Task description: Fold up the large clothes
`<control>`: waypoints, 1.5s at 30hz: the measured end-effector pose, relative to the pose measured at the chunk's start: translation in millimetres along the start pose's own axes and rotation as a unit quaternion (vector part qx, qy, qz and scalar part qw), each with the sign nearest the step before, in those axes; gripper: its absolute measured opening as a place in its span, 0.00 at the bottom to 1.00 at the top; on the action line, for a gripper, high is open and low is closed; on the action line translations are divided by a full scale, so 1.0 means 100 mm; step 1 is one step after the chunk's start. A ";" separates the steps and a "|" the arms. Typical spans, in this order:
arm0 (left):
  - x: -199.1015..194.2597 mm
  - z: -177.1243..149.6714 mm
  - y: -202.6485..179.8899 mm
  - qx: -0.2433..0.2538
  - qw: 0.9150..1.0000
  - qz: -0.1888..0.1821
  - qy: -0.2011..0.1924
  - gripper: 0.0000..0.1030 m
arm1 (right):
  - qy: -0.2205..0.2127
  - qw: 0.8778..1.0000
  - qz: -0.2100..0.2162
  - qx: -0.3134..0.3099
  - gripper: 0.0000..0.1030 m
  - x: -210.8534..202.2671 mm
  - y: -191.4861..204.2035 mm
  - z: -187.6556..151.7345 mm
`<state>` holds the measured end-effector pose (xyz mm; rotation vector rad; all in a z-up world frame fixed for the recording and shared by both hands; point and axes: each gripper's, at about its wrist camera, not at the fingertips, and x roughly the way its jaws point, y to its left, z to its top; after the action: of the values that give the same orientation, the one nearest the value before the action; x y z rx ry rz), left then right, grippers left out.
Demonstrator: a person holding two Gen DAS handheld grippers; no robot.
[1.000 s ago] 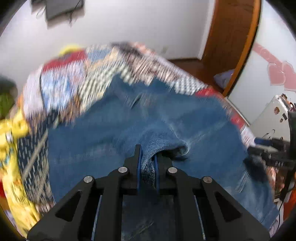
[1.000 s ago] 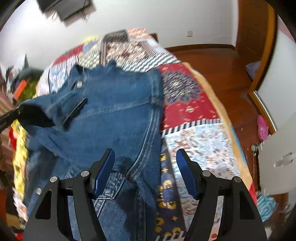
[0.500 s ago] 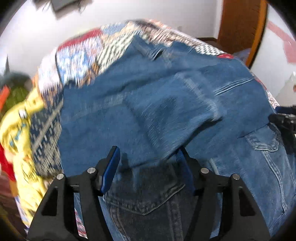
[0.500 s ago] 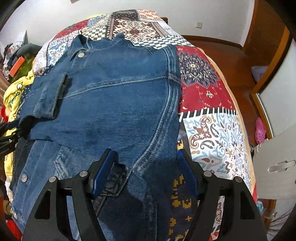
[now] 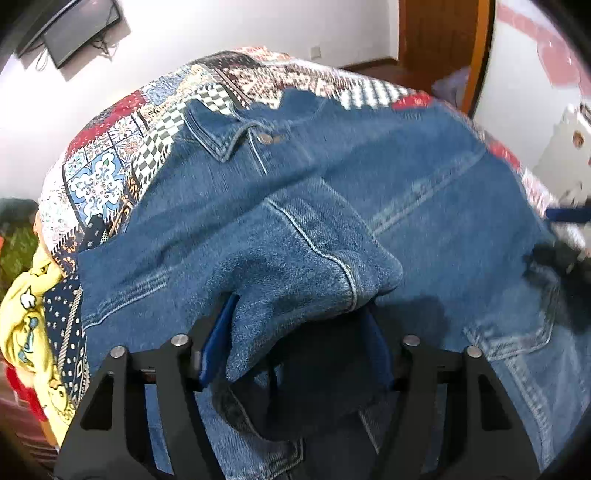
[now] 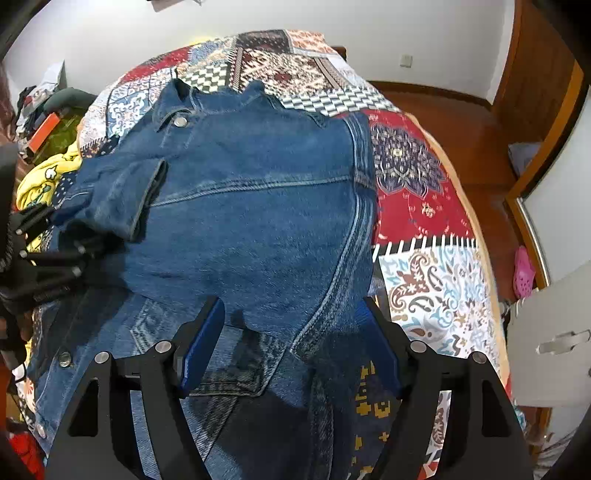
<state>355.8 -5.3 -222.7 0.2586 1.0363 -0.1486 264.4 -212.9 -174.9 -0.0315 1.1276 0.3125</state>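
Observation:
A blue denim jacket [image 6: 258, 206] lies back-up on a patchwork quilt [image 6: 417, 206], collar [image 5: 229, 136] at the far end. One sleeve [image 5: 314, 266] is folded across its back. The cuff drapes loosely between the jaws of my left gripper [image 5: 299, 317], which are closing from wide with the pads not pressing it. That gripper also shows at the left edge of the right wrist view [image 6: 55, 258]. My right gripper [image 6: 291, 306] hovers over the jacket's lower right side. Its jaws are opening and only flat cloth lies below them.
A yellow printed garment [image 5: 26, 306] is heaped at the bed's left edge. Beyond the quilt's right edge are a wooden floor [image 6: 461, 122], a pink slipper [image 6: 524, 273] and a white cabinet [image 6: 554, 339]. A screen [image 5: 81, 33] hangs on the far wall.
My left gripper was shut on the sleeve, then opened, and the sleeve dropped across the jacket's back. It has since sunk closer to the cuff. The right gripper's jaws widened slightly.

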 end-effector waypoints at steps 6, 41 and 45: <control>-0.29 -0.01 0.29 -0.060 0.997 -0.009 -0.044 0.05 | 0.019 1.000 -0.010 0.002 0.73 0.15 -0.03 -0.06; -0.31 -1.62 1.50 -0.348 0.937 -0.026 -0.020 0.50 | 0.021 0.999 -0.022 -0.014 0.77 0.19 0.01 -0.09; -0.33 -1.73 1.45 -0.305 0.952 0.032 0.006 0.50 | 0.022 0.999 -0.024 -0.016 0.77 0.19 0.02 -0.08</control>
<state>230.5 182.4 -257.3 -0.2695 1.0364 0.2337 264.2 -208.5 -195.6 -0.0929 1.1634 0.2882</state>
